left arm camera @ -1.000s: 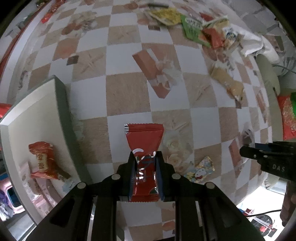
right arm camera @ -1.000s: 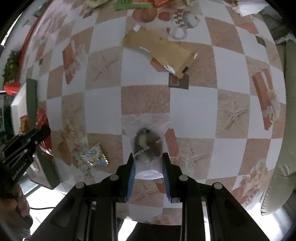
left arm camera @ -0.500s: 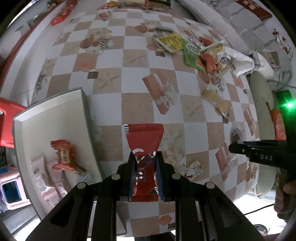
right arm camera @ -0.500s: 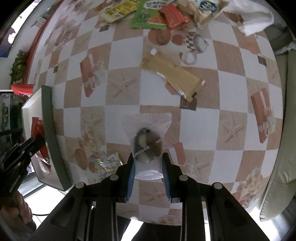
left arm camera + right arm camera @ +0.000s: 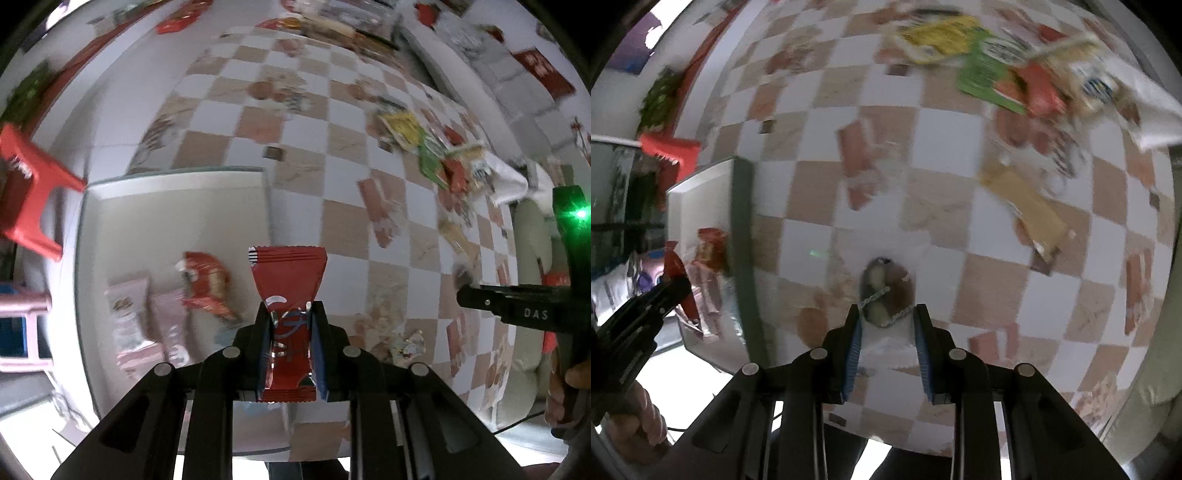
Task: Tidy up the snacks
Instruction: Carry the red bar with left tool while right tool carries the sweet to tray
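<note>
Between left tool (image 5: 290,325) pads, red packet (image 5: 289,291)

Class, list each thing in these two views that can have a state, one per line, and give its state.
left gripper: shut on the red snack packet
right gripper: shut on the clear snack packet
white tray: holds several packets, part bare
loose snacks: piled on the checked tablecloth
</note>
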`<state>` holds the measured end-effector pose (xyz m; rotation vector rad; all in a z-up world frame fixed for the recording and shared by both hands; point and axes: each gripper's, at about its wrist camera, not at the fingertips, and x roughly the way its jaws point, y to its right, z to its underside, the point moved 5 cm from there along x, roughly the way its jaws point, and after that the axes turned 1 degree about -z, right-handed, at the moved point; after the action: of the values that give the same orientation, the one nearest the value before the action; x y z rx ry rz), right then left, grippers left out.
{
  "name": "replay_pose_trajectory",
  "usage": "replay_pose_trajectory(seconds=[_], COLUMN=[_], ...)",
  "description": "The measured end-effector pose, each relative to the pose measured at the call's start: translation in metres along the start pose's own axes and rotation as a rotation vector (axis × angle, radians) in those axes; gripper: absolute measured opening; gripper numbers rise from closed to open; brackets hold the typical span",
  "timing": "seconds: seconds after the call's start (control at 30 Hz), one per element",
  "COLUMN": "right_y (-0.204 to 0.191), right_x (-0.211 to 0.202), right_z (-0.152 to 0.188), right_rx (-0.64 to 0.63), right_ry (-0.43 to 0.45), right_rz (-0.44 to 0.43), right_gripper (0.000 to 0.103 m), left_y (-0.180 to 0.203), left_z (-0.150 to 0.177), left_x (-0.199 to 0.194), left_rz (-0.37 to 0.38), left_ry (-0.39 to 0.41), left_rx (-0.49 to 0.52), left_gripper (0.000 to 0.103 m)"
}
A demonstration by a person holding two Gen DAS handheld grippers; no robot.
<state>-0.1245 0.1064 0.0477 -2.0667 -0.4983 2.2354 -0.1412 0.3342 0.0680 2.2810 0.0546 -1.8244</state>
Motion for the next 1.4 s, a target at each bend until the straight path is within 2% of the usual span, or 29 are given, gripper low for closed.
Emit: replay_pose_trajectory(seconds=[0.2, 0.33, 0.37, 0.4, 0.43, 0.47, 0.57, 0.67, 0.73, 0.8, 0.83, 0.87, 0.9, 0.93, 0.97, 1.0, 1.17, 1.4], right_y=[-0.046, -0.061, -0.06, -0.058, -0.054, -0.05, -0.038, -0.029, -0.028, -0.03, -0.032, -0.037, -0.042, -0.047, -0.049, -0.051, -0.064, -0.114], right_x=[0.005, 0.014, 0.019, 0.027, 0.034, 0.043, 0.061, 0.08, 0.095, 0.105, 0.109, 0.109, 0.109, 0.107, 0.105, 0.104, 0.083, 0.041], right_z=[-0.011, -0.018, -0.019, -0.018, -0.016, -0.013, -0.004, 0.001, 0.004, 0.008, 0.011, 0.012, 0.014, 0.015, 0.015, 0.014, 0.003, -0.024], right_rx=[-0.103, -0.134, -0.135, -0.137, -0.138, -0.151, -0.185, -0.174, -0.196, -0.239, -0.266, -0.311, -0.352, -0.364, -0.365, -0.353, -0.244, -0.248], right_ry=[-0.017, -0.021, -0.039, -0.068, -0.098, -0.114, -0.124, -0.15, -0.169, -0.179, -0.188, -0.17, -0.161, -0.153, -0.154, -0.161, -0.153, -0.091], right_rz=[-0.006, 0.006, 0.016, 0.022, 0.034, 0.062, 0.137, 0.148, 0.156, 0.179, 0.206, 0.245, 0.28, 0.276, 0.275, 0.27, 0.111, -0.019], right_gripper=[0.029, 0.029, 0.034, 0.059, 0.077, 0.085, 0.085, 0.085, 0.085, 0.071, 0.071, 0.063, 0.049, 0.034, 0.028, 0.028, 0.028, 0.028], left_y=[-0.038, -0.056, -0.061, -0.063, -0.066, -0.069, -0.075, -0.079, -0.081, -0.082, -0.083, -0.083, -0.084, -0.084, -0.085, -0.085, -0.084, -0.091], left_z=[0.009, 0.014, 0.016, 0.018, 0.019, 0.022, 0.026, 0.031, 0.035, 0.04, 0.042, 0.044, 0.045, 0.046, 0.047, 0.047, 0.044, 0.038], left_x=[-0.005, -0.007, -0.007, -0.007, -0.007, -0.007, -0.007, -0.005, -0.004, -0.002, -0.001, -0.001, 0.0, 0.001, 0.003, 0.003, 0.002, 0.002], left_rz=[-0.018, -0.029, -0.032, -0.034, -0.034, -0.036, -0.048, -0.068, -0.08, -0.092, -0.098, -0.1, -0.099, -0.099, -0.099, -0.099, -0.091, -0.075], left_ry=[0.003, 0.004, 0.004, 0.002, -0.001, -0.006, -0.015, -0.037, -0.055, -0.072, -0.08, -0.084, -0.088, -0.091, -0.092, -0.092, -0.074, -0.06], left_rx=[-0.088, -0.119, -0.128, -0.135, -0.143, -0.149, -0.152, -0.147, -0.143, -0.133, -0.129, -0.128, -0.13, -0.132, -0.136, -0.138, -0.141, -0.162], left_gripper=[0.022, 0.022, 0.022, 0.022, 0.022, 0.022, 0.022, 0.022, 0.022, 0.022, 0.022, 0.022, 0.022, 0.022, 0.022, 0.022, 0.022, 0.022])
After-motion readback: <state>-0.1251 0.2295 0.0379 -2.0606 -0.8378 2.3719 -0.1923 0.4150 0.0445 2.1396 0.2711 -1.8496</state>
